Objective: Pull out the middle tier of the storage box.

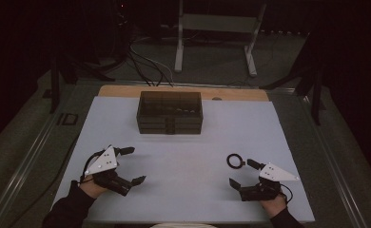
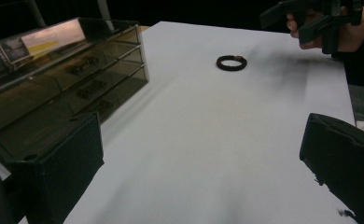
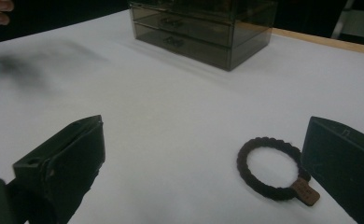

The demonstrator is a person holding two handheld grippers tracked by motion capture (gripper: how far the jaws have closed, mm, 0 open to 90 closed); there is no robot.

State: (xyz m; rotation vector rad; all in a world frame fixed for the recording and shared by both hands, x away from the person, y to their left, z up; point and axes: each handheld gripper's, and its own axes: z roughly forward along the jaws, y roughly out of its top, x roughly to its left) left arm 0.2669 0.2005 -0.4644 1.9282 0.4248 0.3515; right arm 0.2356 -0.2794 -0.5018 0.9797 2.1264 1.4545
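Holding the right gripper (image 1: 245, 173) at the lower right of the high view, we are keeping its jaws spread wide beside the black hair tie (image 1: 235, 161), which is lying flat on the white table (image 1: 183, 156). Our left gripper (image 1: 130, 165) is gaping too, at lower left, grasping nothing.

Dim room, background near black; white table mat (image 1: 183, 161) is the only bright surface. Soft smeared shadows on it in both gripper views. Near jaws blurred, drawer box (image 2: 54, 79) soft; high view grainy, low contrast.
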